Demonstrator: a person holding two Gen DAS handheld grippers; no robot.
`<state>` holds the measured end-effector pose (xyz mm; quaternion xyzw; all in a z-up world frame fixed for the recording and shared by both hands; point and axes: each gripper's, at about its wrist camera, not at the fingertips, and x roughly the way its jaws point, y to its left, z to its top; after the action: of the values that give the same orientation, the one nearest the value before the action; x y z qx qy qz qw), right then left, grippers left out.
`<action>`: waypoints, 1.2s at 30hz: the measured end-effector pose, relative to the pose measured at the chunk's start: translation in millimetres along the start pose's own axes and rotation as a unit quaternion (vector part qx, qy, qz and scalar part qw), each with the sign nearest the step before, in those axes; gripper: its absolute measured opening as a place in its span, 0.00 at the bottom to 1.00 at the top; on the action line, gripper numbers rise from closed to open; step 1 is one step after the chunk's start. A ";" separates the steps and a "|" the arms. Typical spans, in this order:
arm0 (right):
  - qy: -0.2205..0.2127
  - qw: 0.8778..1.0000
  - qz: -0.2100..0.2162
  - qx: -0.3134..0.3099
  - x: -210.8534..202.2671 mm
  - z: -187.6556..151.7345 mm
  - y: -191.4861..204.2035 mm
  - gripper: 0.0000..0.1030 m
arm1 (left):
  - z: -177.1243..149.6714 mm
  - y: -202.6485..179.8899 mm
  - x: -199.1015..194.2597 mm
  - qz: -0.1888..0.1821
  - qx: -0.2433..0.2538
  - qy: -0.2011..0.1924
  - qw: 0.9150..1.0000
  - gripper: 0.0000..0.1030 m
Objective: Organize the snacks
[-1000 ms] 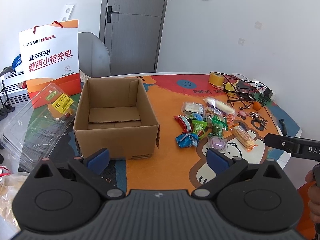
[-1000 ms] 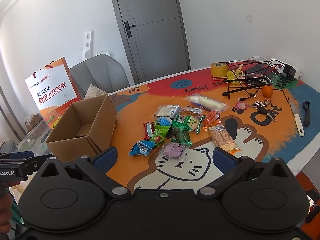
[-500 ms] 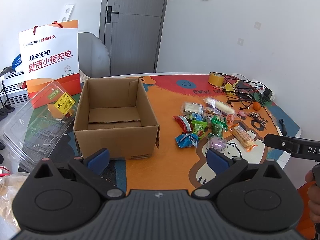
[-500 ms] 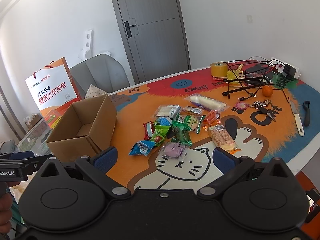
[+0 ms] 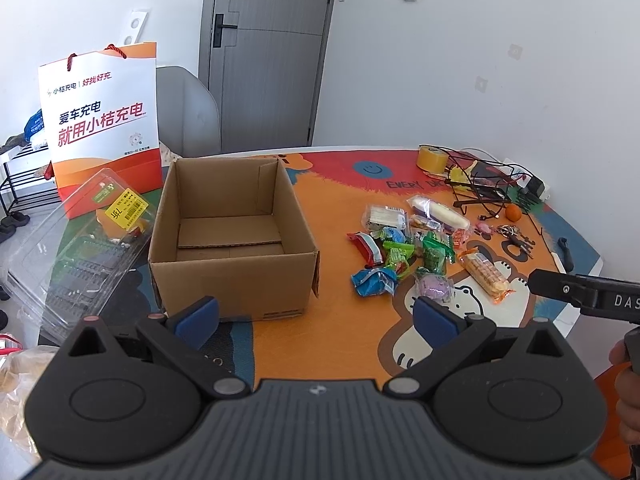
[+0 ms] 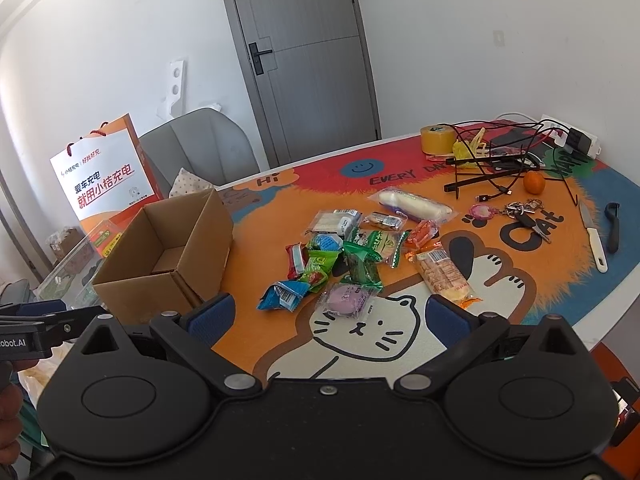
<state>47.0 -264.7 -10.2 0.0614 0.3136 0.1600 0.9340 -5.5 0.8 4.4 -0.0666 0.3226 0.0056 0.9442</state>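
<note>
A table (image 6: 624, 300) with a cartoon-cat mat (image 6: 500, 280) carries 1 cardboard box (image 5: 236, 236) and scattered snacks (image 6: 352, 256).

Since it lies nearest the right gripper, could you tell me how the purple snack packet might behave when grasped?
The purple snack packet is probably light and crinkly: its clear film wrapper looks loose around the filling. The glossy film may slip between the pads. It lies flat, so rolling seems unlikely.
</note>
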 end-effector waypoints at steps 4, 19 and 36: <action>0.002 1.000 -0.004 0.000 1.0 0.3 -0.7 1.00 | -0.5 -1.0 0.8 -0.001 0.000 0.002 1.000 0.99; 0.023 1.000 -0.007 -0.002 25.6 -12.6 -4.4 1.00 | -4.5 -13.4 20.5 -0.012 0.007 -0.001 1.000 0.99; 0.023 0.999 -0.034 -0.025 60.4 -31.8 -21.1 1.00 | -10.0 -41.9 89.5 -0.053 0.022 0.022 0.998 0.99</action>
<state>78.7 -263.7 -74.2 0.0232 0.3331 0.1369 0.9326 61.5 -45.0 -52.9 -0.0626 0.3398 -0.0527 0.9369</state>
